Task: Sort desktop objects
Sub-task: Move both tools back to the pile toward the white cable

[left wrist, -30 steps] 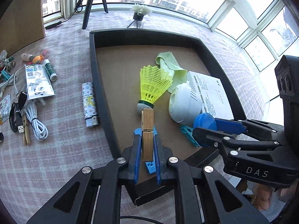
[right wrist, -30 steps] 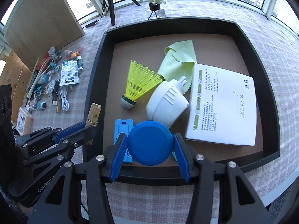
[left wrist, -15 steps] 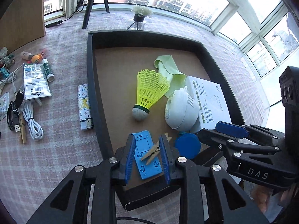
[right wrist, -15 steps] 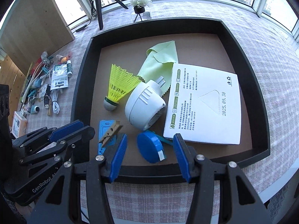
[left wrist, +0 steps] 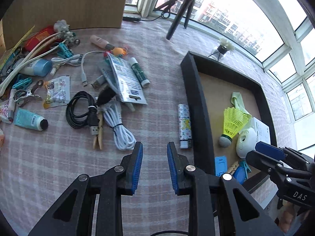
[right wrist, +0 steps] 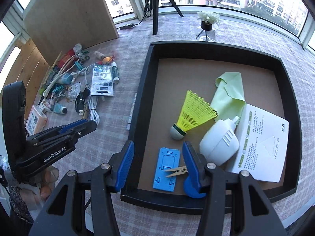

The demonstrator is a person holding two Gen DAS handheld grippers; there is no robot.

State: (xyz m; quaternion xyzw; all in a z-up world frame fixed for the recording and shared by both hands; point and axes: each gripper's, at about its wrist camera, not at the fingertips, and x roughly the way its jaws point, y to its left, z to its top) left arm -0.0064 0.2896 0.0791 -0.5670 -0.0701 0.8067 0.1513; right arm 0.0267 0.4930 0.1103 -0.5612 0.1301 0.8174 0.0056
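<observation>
My left gripper point(left wrist: 154, 147) hangs open and empty over the checked cloth, just left of the black tray point(left wrist: 198, 106). A patterned lighter point(left wrist: 185, 125) lies ahead of it by the tray wall. My right gripper point(right wrist: 157, 145) is open above the tray's point(right wrist: 137, 106) near left corner. Beneath it lies a blue phone stand point(right wrist: 167, 169) with a wooden clothespin point(right wrist: 176, 171) resting on it. A blue round tape measure point(right wrist: 192, 186) is partly hidden behind the right finger. Also in the tray are a yellow shuttlecock point(right wrist: 194, 116), a white plug adapter point(right wrist: 220, 143), a green cloth point(right wrist: 230, 92) and a printed sheet point(right wrist: 263, 141).
Left of the tray the cloth is littered: a white cable point(left wrist: 118, 125), a black cable point(left wrist: 80, 112), another clothespin point(left wrist: 98, 135), a foil packet point(left wrist: 126, 80), a glue stick point(left wrist: 139, 72), tubes and clips. A wooden board point(right wrist: 69, 17), a tripod point(right wrist: 155, 5) and a small flower pot point(right wrist: 206, 23) stand behind.
The left gripper opened, dropped the wooden clothespin onto the blue stand and swung left out of the tray. The right gripper let the blue tape measure go in the tray and shifted left.
</observation>
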